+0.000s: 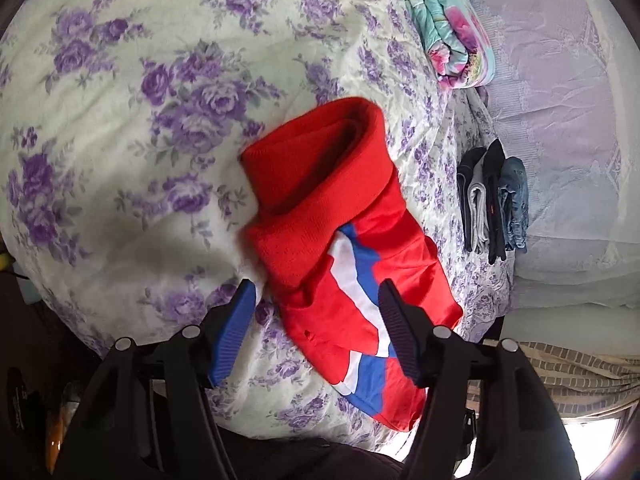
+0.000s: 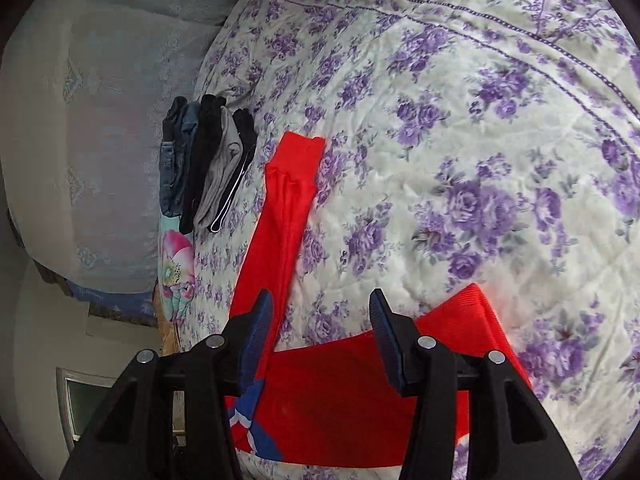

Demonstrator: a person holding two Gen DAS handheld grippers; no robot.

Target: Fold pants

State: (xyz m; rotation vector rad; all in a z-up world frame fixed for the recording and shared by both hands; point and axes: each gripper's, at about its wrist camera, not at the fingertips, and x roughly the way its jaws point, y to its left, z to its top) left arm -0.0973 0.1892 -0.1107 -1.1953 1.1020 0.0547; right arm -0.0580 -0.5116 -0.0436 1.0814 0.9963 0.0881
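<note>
Red pants [image 1: 320,216] with a blue and white side stripe lie on a floral bedspread [image 1: 140,128]. In the left wrist view the ribbed waistband end is folded over towards the far side. My left gripper [image 1: 316,312] is open just above the striped part, holding nothing. In the right wrist view the pants [image 2: 340,396] lie under my right gripper [image 2: 320,316], with one leg and its ribbed cuff [image 2: 296,152] stretching away. The right gripper is open and empty.
A stack of folded dark, grey and denim clothes [image 1: 492,200] lies near the bed's edge; it also shows in the right wrist view [image 2: 204,164]. A folded floral blanket [image 1: 448,28] lies beyond it. A pale lace-covered bed [image 1: 560,120] adjoins.
</note>
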